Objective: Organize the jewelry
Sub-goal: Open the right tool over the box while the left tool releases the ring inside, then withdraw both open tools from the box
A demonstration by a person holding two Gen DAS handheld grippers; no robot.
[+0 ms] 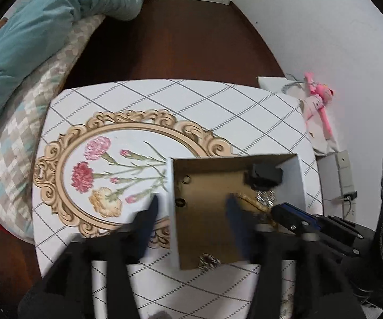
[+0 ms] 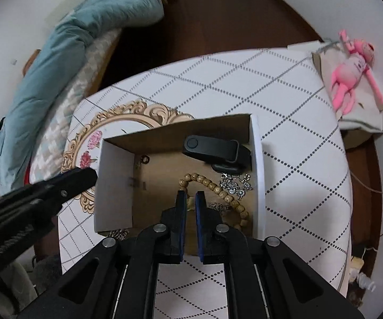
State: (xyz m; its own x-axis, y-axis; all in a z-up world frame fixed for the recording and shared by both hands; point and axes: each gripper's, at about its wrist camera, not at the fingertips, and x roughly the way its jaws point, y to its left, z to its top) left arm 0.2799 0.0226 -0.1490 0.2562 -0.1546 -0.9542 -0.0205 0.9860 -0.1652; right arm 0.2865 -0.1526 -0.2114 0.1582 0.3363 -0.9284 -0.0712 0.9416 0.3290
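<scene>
Right wrist view looks down into an open cardboard box (image 2: pixel 116 183) on a round table (image 2: pixel 297 122) with a diamond-check cloth. Inside, along the box's right wall, lies a wooden bead bracelet (image 2: pixel 212 186); its strand runs diagonally from mid-floor toward the near right corner. A silver charm chain (image 2: pixel 235 183) is bunched just beyond it, and a black watch band (image 2: pixel 212 150) sits in the far right corner, long axis across the box. A small ring (image 2: pixel 144 159) lies near the far left corner.

The right gripper (image 2: pixel 188 199) hangs over the near part of the bracelet, jaws nearly closed with a narrow gap; whether they pinch a bead I cannot tell. The left gripper (image 1: pixel 191 207) is spread wide, straddling the box's left wall, one finger outside, one inside, grasping nothing; it is blurred.

Likely risks: the beads and chain lie touching, so lifting one may drag the other; the left finger could nudge the light box. Off the table's far right edge lies a pink plush toy (image 2: pixel 351 74).
</scene>
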